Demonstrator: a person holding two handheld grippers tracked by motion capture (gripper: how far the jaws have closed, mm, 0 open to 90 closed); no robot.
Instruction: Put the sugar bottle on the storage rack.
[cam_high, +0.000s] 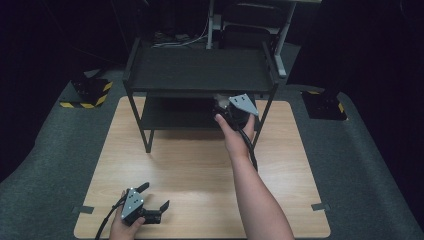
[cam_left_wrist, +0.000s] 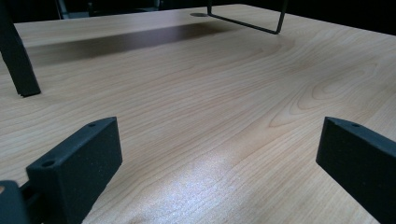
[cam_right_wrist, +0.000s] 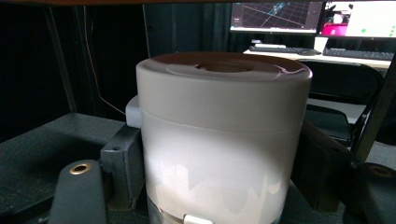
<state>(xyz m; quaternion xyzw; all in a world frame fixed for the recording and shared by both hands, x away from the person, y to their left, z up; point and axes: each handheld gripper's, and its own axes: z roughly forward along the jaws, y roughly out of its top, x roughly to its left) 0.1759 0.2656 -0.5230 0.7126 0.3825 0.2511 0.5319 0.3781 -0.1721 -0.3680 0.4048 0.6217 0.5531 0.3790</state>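
The right gripper (cam_high: 221, 111) is clamped on a white lidded canister (cam_right_wrist: 223, 140), its jaws pressing the canister's two sides, and holds it at the lower tier of the black two-tier shelf rack (cam_high: 200, 70) that stands at the far side of the wooden table (cam_high: 200, 170). To do this well, the canister should stay upright and travel level, low enough that its lid stays under the upper tier just overhead; whether its base is on the lower tier or just above it I cannot tell. The tight edges are that upper tier and the rack's right front post (cam_high: 265, 117) close by the wrist, so a straight path along the gripper's own line seems safest. The left gripper (cam_high: 152, 200) rests near the table's front left edge, jaws spread apart on nothing, with broad bare tabletop ahead of it.
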